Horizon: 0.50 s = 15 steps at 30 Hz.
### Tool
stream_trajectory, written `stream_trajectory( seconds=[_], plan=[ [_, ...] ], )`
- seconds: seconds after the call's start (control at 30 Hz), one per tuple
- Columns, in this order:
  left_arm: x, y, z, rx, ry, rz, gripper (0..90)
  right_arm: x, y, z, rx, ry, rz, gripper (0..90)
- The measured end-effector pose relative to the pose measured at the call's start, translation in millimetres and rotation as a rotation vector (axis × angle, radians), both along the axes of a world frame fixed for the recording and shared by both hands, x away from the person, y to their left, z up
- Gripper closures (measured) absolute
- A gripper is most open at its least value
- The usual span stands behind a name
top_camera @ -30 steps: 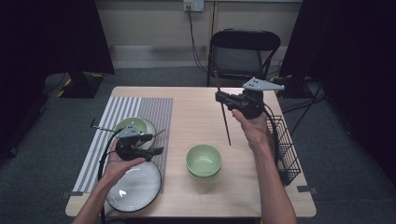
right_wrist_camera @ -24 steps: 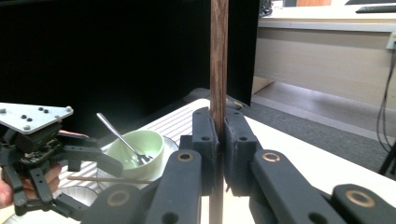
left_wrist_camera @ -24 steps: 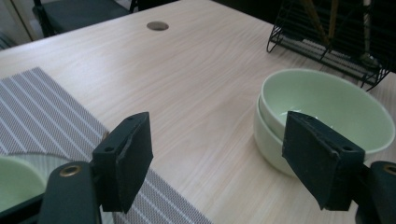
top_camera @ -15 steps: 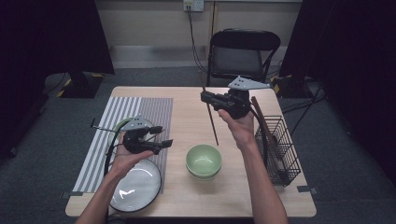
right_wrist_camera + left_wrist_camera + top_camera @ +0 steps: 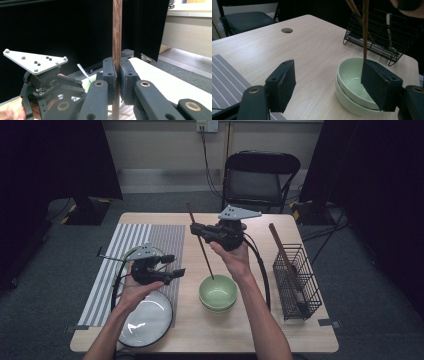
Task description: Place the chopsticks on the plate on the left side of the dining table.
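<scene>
Right gripper [image 5: 196, 228] clamped on upright brown chopstick [image 5: 200, 242] above stacked green bowls [image 5: 217, 292]; left gripper [image 5: 172, 265] jaws parted and just closing slightly, nothing between them, over striped placemat [image 5: 120, 255].

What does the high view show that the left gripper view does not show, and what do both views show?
High view alone: the striped placemat's whole length, the glass plate, the folding chair's backrest and the right tongs shut on the chopstick.

Left gripper view alone: the left tongs' open pads up close and a round hole in the table.

Both: the stacked green bowls, the wire basket, the chopstick.
</scene>
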<state>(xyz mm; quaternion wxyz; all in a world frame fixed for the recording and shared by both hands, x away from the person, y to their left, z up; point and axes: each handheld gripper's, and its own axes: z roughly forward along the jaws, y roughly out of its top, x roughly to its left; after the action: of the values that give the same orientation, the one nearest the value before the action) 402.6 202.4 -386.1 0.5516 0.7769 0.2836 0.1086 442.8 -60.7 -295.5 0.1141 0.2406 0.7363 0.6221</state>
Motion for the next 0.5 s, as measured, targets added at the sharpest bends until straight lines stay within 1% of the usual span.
stream_trajectory(
  seconds=[0.1, 0.13, 0.17, 0.23, 0.33, 0.37, 0.4, 0.47, 0.5],
  plan=[
    [-1.7, 0.4, 2.8, -0.010, 0.003, -0.007, 27.3, -0.6, 9.1, -0.6, 0.005, 0.001, 0.018, 84.8],
    [-1.9, 0.4, 3.5, 0.000, -0.009, -0.012, 27.5, -1.0, 11.9, -0.7, 0.002, 0.002, 0.023, 84.7],
    [-2.9, -0.3, 3.7, -0.006, -0.006, -0.015, 28.8, -1.3, 14.7, -1.0, 0.003, 0.000, 0.030, 84.8],
    [-3.0, -0.5, 4.1, 0.000, -0.013, -0.019, 29.3, -2.5, 19.7, -1.5, -0.001, 0.002, 0.036, 84.8],
    [-3.4, -2.4, 3.4, -0.018, 0.001, -0.019, 29.4, -4.5, 26.7, -2.9, 0.008, 0.001, 0.055, 84.8],
    [-3.4, -2.4, 3.4, -0.018, 0.001, -0.019, 29.3, -4.5, 26.7, -2.9, 0.008, 0.001, 0.055, 84.8],
    [-3.2, -2.1, 3.4, -0.016, -0.003, -0.027, 29.1, -5.8, 32.9, -4.5, 0.010, 0.004, 0.068, 84.7],
    [-3.3, -1.5, 4.0, -0.013, -0.009, -0.032, 29.2, -6.8, 37.9, -5.7, 0.009, 0.008, 0.077, 84.8],
    [-3.8, -1.6, 4.0, -0.028, -0.003, -0.031, 29.7, -7.4, 40.5, -6.3, 0.013, 0.008, 0.084, 84.8]
  ],
)
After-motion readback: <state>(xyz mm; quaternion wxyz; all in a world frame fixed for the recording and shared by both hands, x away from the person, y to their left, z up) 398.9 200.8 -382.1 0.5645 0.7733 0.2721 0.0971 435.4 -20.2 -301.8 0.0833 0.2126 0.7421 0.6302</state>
